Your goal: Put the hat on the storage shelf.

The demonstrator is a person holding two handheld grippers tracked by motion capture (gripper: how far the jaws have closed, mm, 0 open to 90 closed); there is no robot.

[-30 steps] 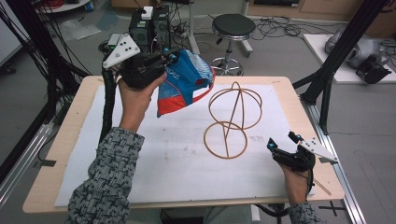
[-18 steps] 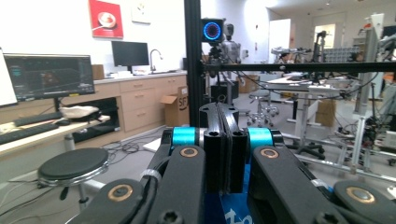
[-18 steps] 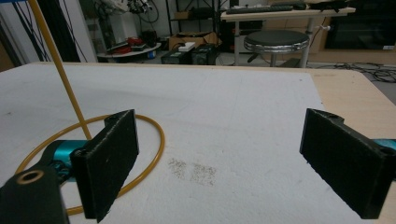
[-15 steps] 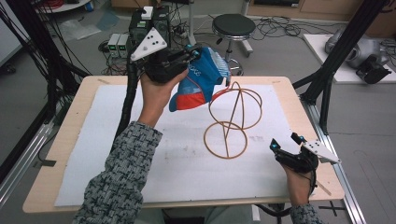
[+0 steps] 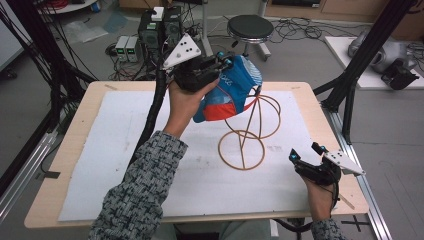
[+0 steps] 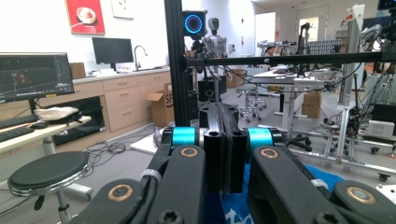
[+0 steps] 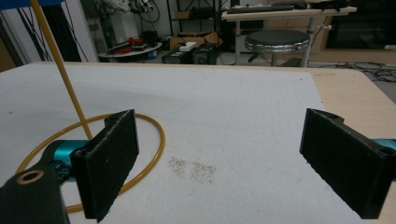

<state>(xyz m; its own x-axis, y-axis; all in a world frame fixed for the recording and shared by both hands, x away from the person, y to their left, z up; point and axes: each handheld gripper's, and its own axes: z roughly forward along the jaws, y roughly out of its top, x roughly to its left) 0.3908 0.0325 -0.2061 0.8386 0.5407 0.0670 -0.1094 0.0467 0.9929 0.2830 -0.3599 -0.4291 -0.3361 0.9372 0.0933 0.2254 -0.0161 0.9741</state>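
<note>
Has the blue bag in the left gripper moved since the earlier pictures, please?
Yes. The blue bag, clamped in the left gripper, has shifted rightward toward the wire stand, now overlapping its top.

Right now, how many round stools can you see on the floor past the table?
1: a black round stool stands on the floor beyond the table's far edge, behind the blue bag. Others may be hidden.

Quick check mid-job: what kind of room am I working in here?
Most likely a robotics lab or workshop. A humanoid robot stands in the background, a computer monitor sits on a bench, and cables trail over the floor beside a stool.
</note>
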